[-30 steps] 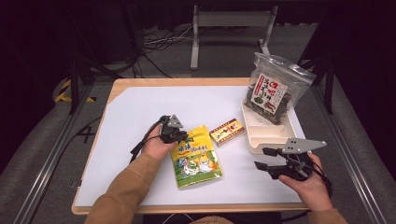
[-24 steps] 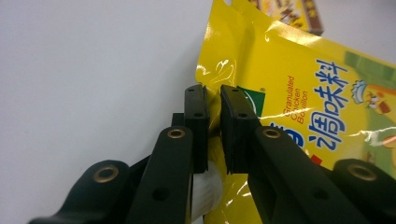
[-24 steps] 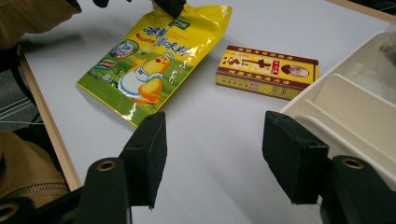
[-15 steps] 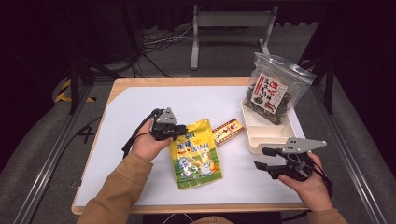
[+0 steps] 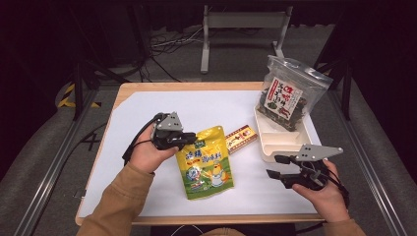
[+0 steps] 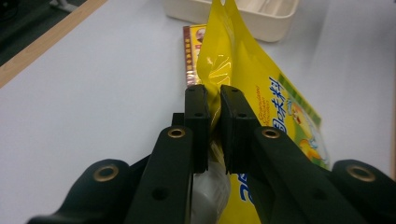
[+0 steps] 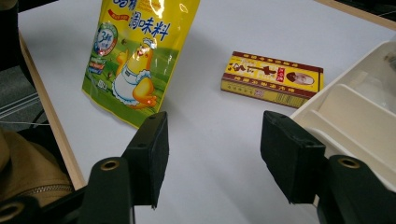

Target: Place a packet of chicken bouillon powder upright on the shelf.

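A yellow snack pouch (image 5: 206, 164) with a cartoon chick hangs tilted from its top edge, and my left gripper (image 5: 189, 139) is shut on that edge. In the left gripper view the two black pads (image 6: 198, 112) pinch the pouch's (image 6: 261, 93) yellow film. Its lower end is at the table; I cannot tell if it touches. My right gripper (image 5: 275, 166) is held open near the table's front right, nothing between its jaws. From the right gripper view (image 7: 215, 149), the pouch (image 7: 130, 51) stands ahead to the left.
A small red-and-yellow box (image 5: 241, 138) lies flat between the pouch and a cream divided tray (image 5: 275, 147). A clear bag of dark seaweed (image 5: 287, 96) stands in the tray's far end. The wooden table edge (image 5: 196, 219) runs along the front.
My left hand has risen and drawn slightly left, lifting the pouch's top off the table so that it tilts up. The right hand and its gripper have stayed put.
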